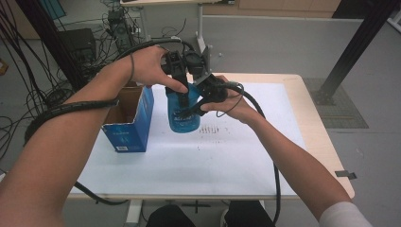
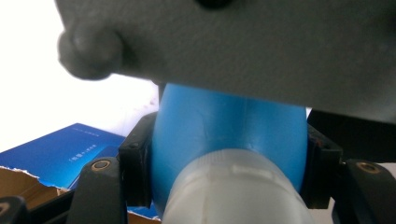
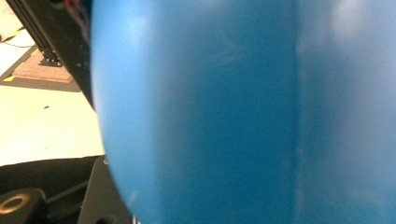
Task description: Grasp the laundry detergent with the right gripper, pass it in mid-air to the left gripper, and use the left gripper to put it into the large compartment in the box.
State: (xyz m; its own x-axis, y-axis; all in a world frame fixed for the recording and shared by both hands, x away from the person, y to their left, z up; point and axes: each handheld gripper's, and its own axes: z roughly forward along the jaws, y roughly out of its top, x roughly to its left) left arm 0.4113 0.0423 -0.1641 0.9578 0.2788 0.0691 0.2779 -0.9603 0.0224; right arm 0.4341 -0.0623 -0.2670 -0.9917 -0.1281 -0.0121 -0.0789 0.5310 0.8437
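A blue bottle (image 1: 183,113) with printed lettering hangs upright above the white sheet, held between both grippers. My left gripper (image 1: 176,87) comes down on its top from the left. In the left gripper view its pads (image 2: 136,172) press both sides of the bottle's blue shoulder (image 2: 224,126), and the white cap (image 2: 233,191) sits in front. My right gripper (image 1: 208,92) holds the bottle's upper right side. In the right gripper view the blue wall (image 3: 233,116) is right against the camera, and one black finger (image 3: 105,196) lies along its left edge.
An open blue cardboard box (image 1: 130,120) stands left of the bottle, its torn flap (image 2: 28,182) close below. A white sheet (image 1: 236,156) covers most of the wooden table (image 1: 312,118). Cables and black frame posts crowd the floor behind.
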